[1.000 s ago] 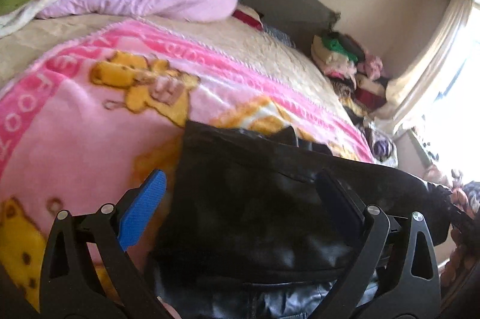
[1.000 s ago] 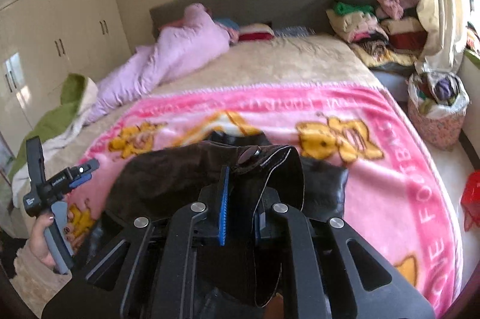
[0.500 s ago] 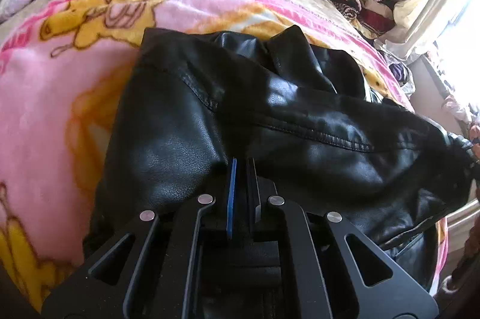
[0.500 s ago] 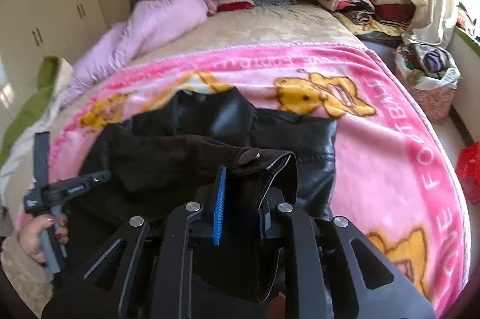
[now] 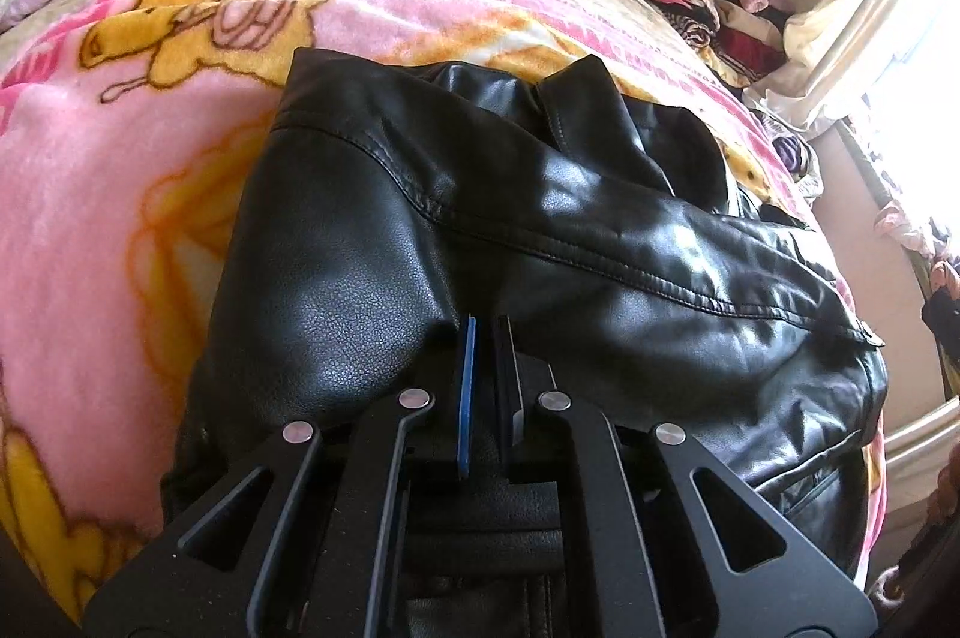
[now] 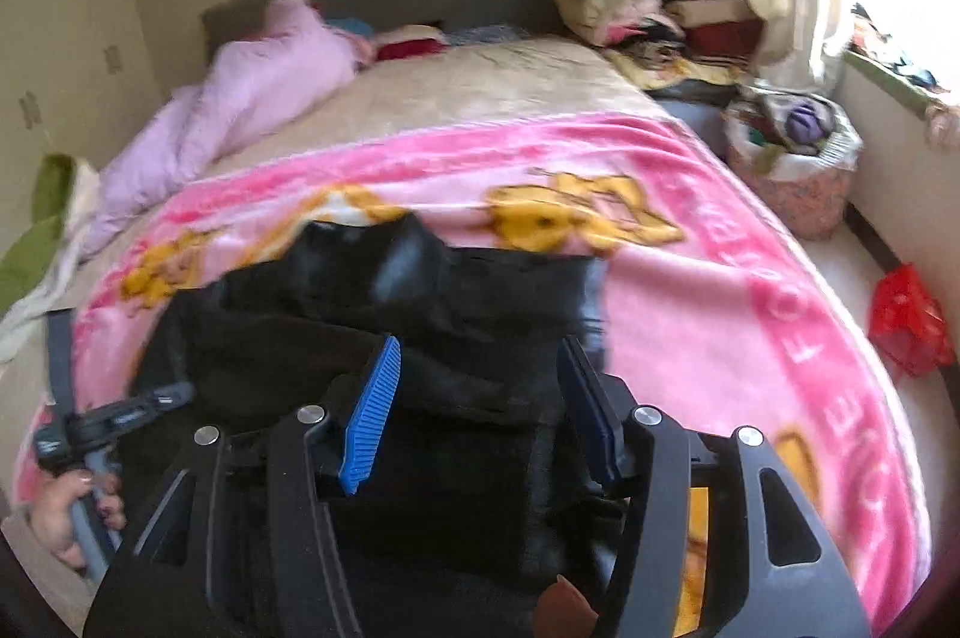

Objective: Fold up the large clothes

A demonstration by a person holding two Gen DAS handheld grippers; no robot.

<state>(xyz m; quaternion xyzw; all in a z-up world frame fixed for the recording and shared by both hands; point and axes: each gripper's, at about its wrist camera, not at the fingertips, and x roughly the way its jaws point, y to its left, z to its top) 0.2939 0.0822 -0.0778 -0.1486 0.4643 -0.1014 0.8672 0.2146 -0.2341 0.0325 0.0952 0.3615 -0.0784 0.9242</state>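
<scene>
A black leather jacket [image 5: 540, 230] lies crumpled on a pink cartoon blanket [image 5: 90, 194] on the bed. My left gripper [image 5: 483, 332] is shut on a fold of the jacket at its near edge, the blue pad and the black pad almost touching. In the right wrist view the jacket [image 6: 420, 290] is blurred. My right gripper [image 6: 480, 345] hangs over the jacket's near side; its jaws are opening, with dark cloth below them and nothing pinched. The left gripper [image 6: 114, 416] shows there at lower left, held by a hand [image 6: 72, 512].
A lilac duvet [image 6: 252, 98] is bunched by the grey headboard. Folded clothes [image 6: 648, 2] are stacked at the far right corner. A full basket [image 6: 792, 158] and a red bag [image 6: 909, 320] stand on the floor right of the bed. Wardrobe doors [image 6: 60, 38] line the left wall.
The left gripper came down onto the jacket and closed on it, then stayed still. The right gripper let go of the jacket's snap-button tab, and its jaws spread apart.
</scene>
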